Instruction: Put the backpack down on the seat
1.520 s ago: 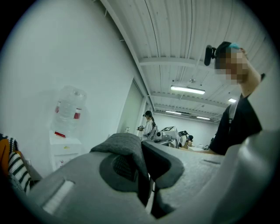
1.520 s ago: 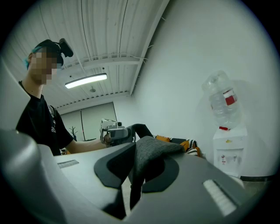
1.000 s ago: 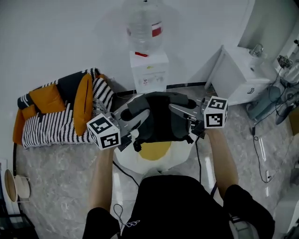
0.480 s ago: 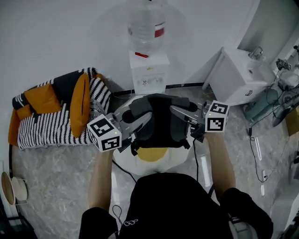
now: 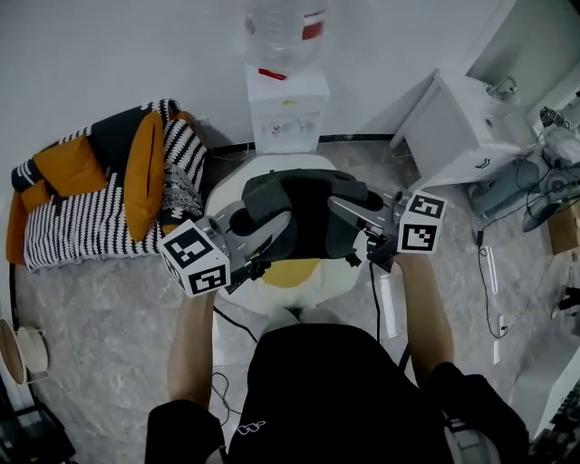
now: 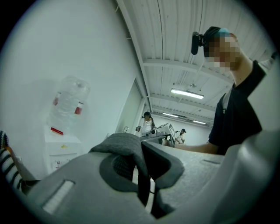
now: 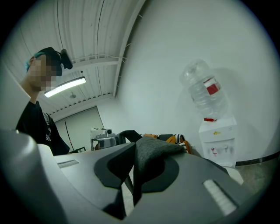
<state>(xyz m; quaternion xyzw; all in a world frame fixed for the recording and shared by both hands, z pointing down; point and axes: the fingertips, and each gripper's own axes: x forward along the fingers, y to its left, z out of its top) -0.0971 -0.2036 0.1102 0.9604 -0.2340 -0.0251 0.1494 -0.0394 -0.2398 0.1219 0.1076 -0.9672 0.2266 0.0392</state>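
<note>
**Backpack clamped by both grippers over the seat**

Backpack [image 5: 304, 213], dark grey w/ a black panel down the middle, is over the far half of the round seat [image 5: 317, 292]. The seat's white rim and part of its yellow centre [image 5: 290, 272] show at the seat's near edge. Head view doesn't settle whether the pack's bottom touches the seat or hangs just above it.

L gripper [image 6: 141, 159] is clenched on a fold of grey fabric [image 6: 122, 144] at the pack's left side. In the left gripper view the fabric runs down between the two dark pads, w/ both jaws pressed on it. R gripper [image 7: 133, 175] is clamped the same way on a grey fold [image 7: 155, 151] at the pack's right side, the fabric draped over and pinched between its pads. The two grippers point inward at each other across the pack.

Person's black top [image 5: 335, 390] fills the near middle of the head view, forearms reaching out to each gripper.

White water dispenser [image 5: 288, 113] w/ a clear bottle [image 5: 284, 27] on top stands against the wall, just beyond the seat's far edge. Black-and-white striped couch [image 5: 82, 236] w/ orange cushions [image 5: 145, 181] is at the floor's left side, near the seat's left edge. White cabinet [image 5: 458, 136] stands toward the far right corner. Cables [image 5: 494, 290] trail over the marbled floor [image 5: 118, 335] on the right.
</note>
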